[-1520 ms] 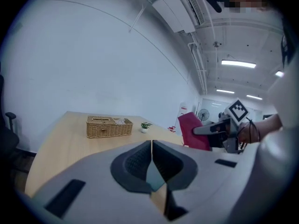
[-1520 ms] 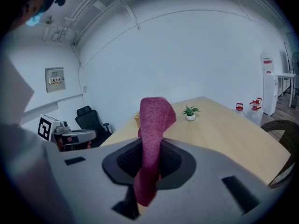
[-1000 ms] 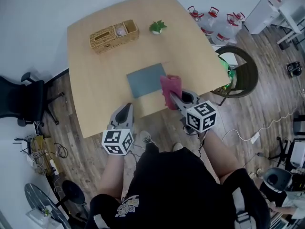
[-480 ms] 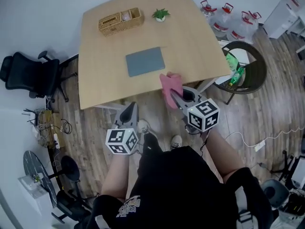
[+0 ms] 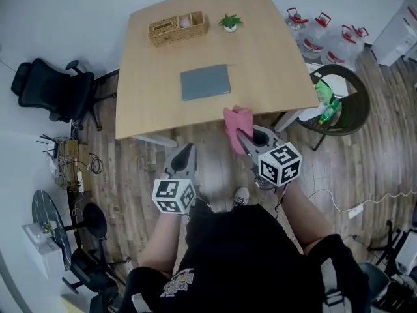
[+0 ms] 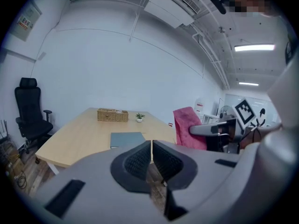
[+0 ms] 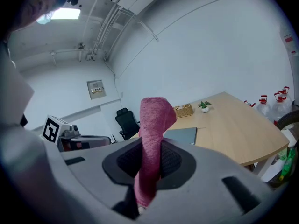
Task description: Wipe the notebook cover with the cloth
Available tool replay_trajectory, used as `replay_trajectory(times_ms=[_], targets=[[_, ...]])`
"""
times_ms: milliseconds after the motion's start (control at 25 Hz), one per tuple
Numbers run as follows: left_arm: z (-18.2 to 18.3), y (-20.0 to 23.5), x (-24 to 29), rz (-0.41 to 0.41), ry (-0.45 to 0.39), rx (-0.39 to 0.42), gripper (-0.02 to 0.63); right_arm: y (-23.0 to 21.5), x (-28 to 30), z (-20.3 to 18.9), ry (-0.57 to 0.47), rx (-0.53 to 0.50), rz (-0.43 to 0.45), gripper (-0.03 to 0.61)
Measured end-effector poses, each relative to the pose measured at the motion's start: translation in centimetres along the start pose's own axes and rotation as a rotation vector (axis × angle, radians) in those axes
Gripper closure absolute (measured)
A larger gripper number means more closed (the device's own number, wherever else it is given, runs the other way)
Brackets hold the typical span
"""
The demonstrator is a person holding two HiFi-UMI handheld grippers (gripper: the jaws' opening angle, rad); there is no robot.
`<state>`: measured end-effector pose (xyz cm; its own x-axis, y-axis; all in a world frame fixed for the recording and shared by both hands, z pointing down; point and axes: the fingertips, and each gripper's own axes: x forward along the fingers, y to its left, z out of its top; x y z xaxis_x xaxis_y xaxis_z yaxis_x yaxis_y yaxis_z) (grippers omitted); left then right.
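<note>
Pink cloth (image 7: 154,120) stands pinched between the pads of the right gripper (image 7: 149,160). Its free end flops over above the jaws, likely so a loose fold can be laid flat for wiping. The left gripper (image 6: 151,157) has its jaws pressed together on nothing; I judge it is kept free to steady the book. Both grippers hang off the desk (image 5: 273,64), over the wooden floor by its near edge, with the cloth just at that edge in the head view.

The grey notebook (image 5: 205,82) lies flat and closed on the desk, towards the near edge and roughly midway between the side edges, apart from the cloth. Bare top surrounds it, so strokes have room. The wicker basket (image 5: 177,28) and small plant (image 5: 230,23) sit well away by the far edge. A round dark stand (image 5: 345,103) crowds the near right corner, and a black chair (image 5: 45,87) sits off the left edge.
</note>
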<state>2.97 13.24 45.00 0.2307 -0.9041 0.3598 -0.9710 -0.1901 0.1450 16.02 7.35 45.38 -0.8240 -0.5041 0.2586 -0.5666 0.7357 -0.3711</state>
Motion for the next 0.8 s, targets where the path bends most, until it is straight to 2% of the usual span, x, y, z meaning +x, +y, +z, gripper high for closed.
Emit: replay_trajectory(times_ms=[800], targets=[[1.4,1.2,-0.6,-0.012,-0.066,-0.037,0.601,2.3,1.1,0.5,-0.003,-0.034,0.018,0.512]])
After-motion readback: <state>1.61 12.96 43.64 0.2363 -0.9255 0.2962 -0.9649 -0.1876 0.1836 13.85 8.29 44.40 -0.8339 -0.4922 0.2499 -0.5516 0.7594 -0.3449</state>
